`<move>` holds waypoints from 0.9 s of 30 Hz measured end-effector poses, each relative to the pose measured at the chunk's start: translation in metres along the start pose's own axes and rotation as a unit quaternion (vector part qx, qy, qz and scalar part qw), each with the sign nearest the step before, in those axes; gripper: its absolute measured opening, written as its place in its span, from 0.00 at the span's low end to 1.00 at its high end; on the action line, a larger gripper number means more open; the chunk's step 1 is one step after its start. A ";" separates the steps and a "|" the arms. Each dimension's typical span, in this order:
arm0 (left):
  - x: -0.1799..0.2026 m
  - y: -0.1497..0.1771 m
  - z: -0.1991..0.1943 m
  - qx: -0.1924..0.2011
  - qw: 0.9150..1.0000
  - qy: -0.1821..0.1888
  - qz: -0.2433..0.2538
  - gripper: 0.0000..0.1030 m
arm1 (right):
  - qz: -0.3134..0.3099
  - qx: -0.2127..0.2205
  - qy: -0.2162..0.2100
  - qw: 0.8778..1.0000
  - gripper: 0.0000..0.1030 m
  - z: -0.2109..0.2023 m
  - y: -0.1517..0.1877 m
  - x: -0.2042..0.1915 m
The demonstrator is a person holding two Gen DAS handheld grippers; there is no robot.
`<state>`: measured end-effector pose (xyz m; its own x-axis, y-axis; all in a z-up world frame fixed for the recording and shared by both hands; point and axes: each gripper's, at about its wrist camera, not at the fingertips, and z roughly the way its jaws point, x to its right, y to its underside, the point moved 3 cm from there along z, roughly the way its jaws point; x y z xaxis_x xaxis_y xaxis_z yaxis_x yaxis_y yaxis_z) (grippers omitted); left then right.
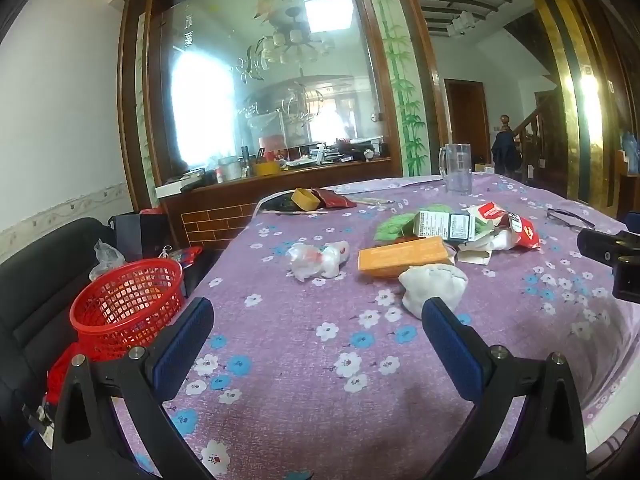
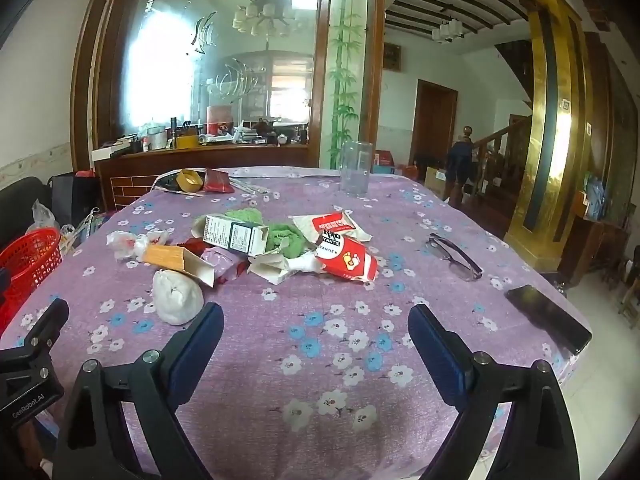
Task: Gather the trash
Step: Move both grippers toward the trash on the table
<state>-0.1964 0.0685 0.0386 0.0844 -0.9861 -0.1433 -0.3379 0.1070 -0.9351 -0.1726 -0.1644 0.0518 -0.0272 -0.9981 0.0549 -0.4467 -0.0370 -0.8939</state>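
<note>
Both grippers spread wide, nothing btwn jaws, hovering above purple floral tablecloth [image 1: 320, 380]. Left gripper [image 1: 318, 320] near table's left edge; right gripper [image 2: 316, 326] further right, over bare cloth.

Trash heaped mid-table: white crumpled wad [image 1: 434, 286] nearest, just ahead of left gripper's right finger; orange box [image 1: 404, 257] lying flat right behind it, touching or nearly so; crumpled clear plastic wrapper [image 1: 318, 260] to left of box, apart from it. Behind: white-and-dark carton [image 2: 236, 235] on its side w/ open flap, resting on green cloth [image 2: 280, 236]; red-and-white packet [image 2: 346, 256] torn open at right of pile; pink wrapper [image 2: 220, 260] partly under carton.

Red mesh basket [image 1: 126, 304] off table's left edge, on dark seat, upright.

Elsewhere on table: glass mug [image 1: 456, 168] at far edge, eyeglasses [image 2: 454, 256] at right, dark phone [image 2: 548, 318] near right edge, tape roll [image 2: 190, 180] and dark red pouch [image 2: 216, 181] far left.
</note>
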 end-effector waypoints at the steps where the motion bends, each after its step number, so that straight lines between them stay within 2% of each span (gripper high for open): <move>1: 0.000 0.000 0.000 -0.001 1.000 0.001 0.000 1.00 | -0.007 0.011 0.008 1.000 0.93 0.001 0.001 -0.001; 10: 0.000 0.003 0.004 -0.007 1.000 0.001 0.000 1.00 | -0.003 0.000 0.007 1.000 0.93 0.001 0.002 -0.001; 12: 0.000 0.003 0.004 -0.008 1.000 0.001 0.001 1.00 | 0.006 -0.014 -0.004 1.000 0.93 0.024 -0.002 -0.001; 27: 0.001 0.004 0.005 -0.010 1.000 0.001 0.001 1.00 | 0.013 -0.026 -0.008 1.000 0.93 0.022 0.003 0.000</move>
<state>-0.1929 0.0688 0.0333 0.0820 -0.9862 -0.1440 -0.3576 0.1057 -0.9279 -0.1545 -0.1656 0.0399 -0.0251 -0.9994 0.0234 -0.4926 -0.0080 -0.8702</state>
